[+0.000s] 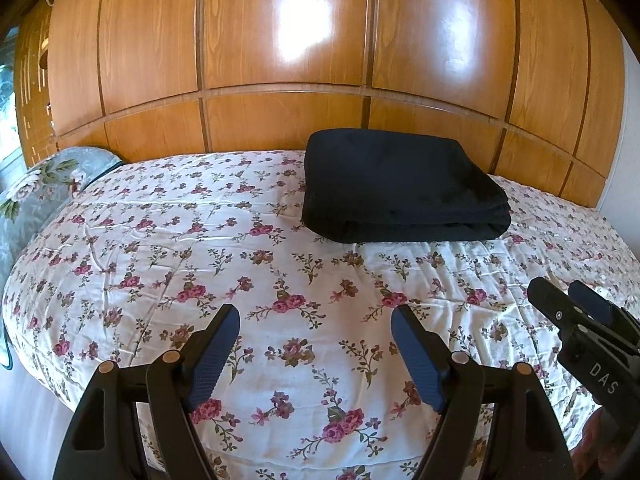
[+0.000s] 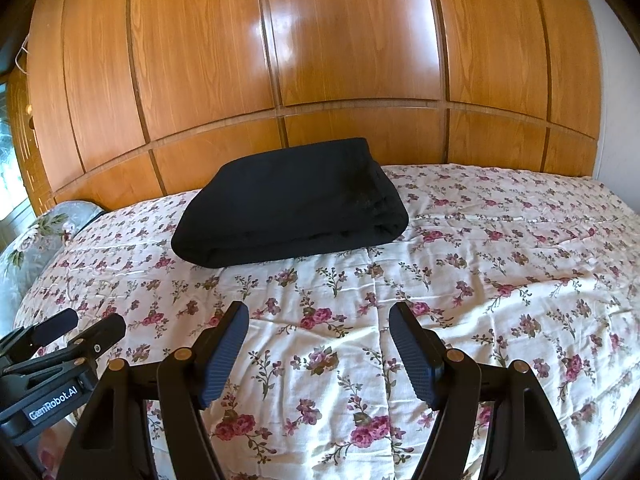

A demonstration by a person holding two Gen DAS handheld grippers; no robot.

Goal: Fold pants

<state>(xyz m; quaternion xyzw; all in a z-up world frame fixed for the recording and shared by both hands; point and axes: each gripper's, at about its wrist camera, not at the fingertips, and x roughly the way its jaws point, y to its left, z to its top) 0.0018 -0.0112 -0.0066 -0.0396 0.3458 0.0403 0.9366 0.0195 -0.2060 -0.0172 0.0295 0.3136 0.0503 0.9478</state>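
The black pants (image 1: pixel 400 188) lie folded into a thick rectangular stack on the floral bedspread (image 1: pixel 200 248), near the wooden headboard; they also show in the right wrist view (image 2: pixel 292 208). My left gripper (image 1: pixel 316 320) is open and empty, held over the bedspread well short of the pants. My right gripper (image 2: pixel 319 318) is open and empty too, also short of the pants. The right gripper shows at the right edge of the left wrist view (image 1: pixel 568 300), and the left gripper at the left edge of the right wrist view (image 2: pixel 90 324).
A glossy wooden panelled wall (image 1: pixel 280 60) stands behind the bed. A grey-blue floral pillow (image 1: pixel 36 192) lies at the far left of the bed. A white wall (image 2: pixel 616 100) is at the right.
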